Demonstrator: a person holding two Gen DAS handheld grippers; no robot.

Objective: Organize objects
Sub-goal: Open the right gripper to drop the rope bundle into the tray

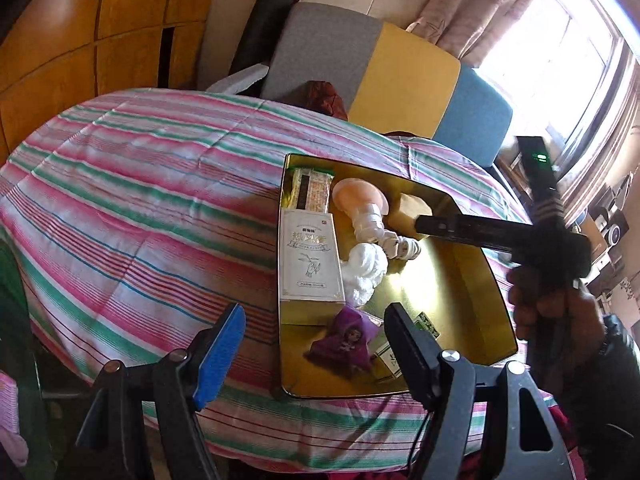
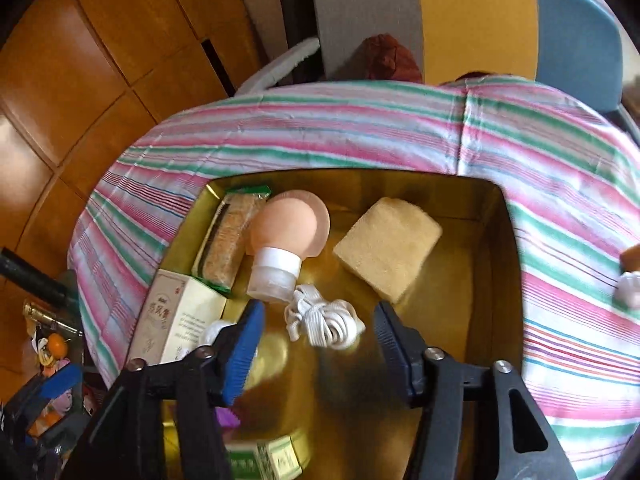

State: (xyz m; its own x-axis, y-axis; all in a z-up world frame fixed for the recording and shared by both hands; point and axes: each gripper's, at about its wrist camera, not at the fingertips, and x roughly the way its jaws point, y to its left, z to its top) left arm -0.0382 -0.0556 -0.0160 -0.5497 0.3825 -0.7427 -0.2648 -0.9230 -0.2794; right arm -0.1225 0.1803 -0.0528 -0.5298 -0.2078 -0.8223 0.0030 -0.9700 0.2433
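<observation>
White carton [image 1: 310,258], left of the right gripper: Chinese characters, too blurred to read.
Green-white box [image 2: 266,458]: print illegible.

In the right wrist view, the small green-and-white printed carton [image 2: 266,458] is cut off by the bottom edge, and the purple hooded doll [image 2: 227,416] shows only a sliver behind the gripper frame. Print on the tall white box [image 1: 310,258] is unreadable.

A lived-in home room: sunlight is streaming through a curtained window [image 1: 576,40] onto a worktop covered by a pink, green and white striped cloth [image 1: 140,184]. Wooden cabinet doors [image 1: 80,32] are lining the wall, a grey, yellow and blue cushioned seat back [image 1: 384,76] is standing behind, and household oddments are filling a gold tray [image 1: 472,300].
</observation>
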